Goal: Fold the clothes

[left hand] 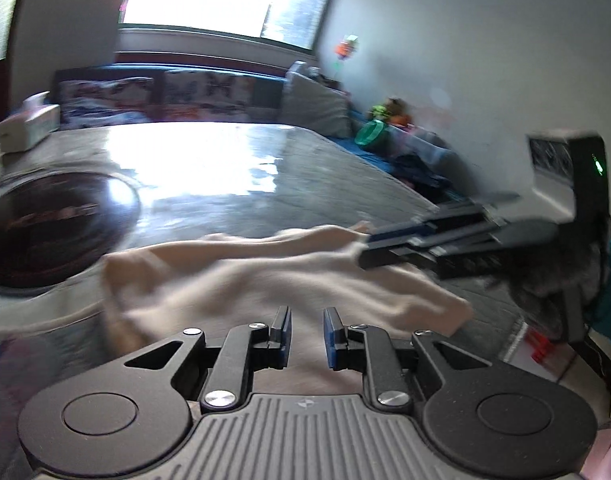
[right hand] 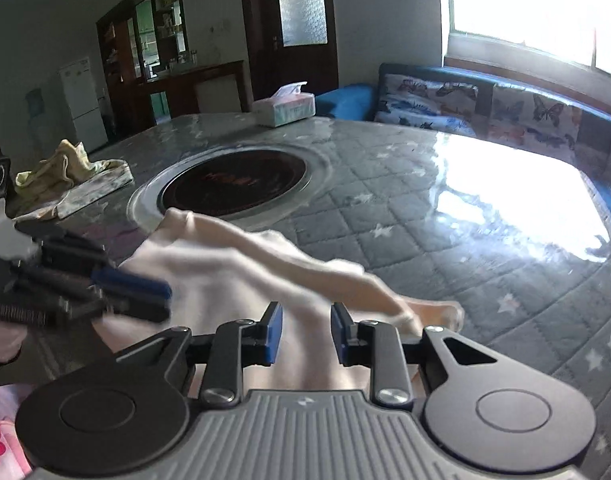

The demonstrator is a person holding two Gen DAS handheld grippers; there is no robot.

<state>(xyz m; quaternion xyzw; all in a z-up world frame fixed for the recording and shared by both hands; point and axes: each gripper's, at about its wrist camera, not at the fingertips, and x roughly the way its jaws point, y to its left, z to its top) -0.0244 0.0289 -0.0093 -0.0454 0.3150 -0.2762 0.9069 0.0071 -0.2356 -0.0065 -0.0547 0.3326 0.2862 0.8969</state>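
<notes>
With both claws, left gripper [left hand: 307, 330] and right gripper [right hand: 307, 330], slightly spread and pinching nothing, I judge I'm mid-fold on the cream garment [right hand: 233, 264] just beneath their tips and must regrip an edge next.

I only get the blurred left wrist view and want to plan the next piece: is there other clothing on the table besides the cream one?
Observer: Yes. The right wrist view shows a crumpled yellow garment on the table, left of the round dark plate.
Operator: Is the right gripper pinching the cream cloth?
Observer: No pinch is visible. In its own view the right gripper has its pads apart, with the cream cloth lying beneath them.
</notes>
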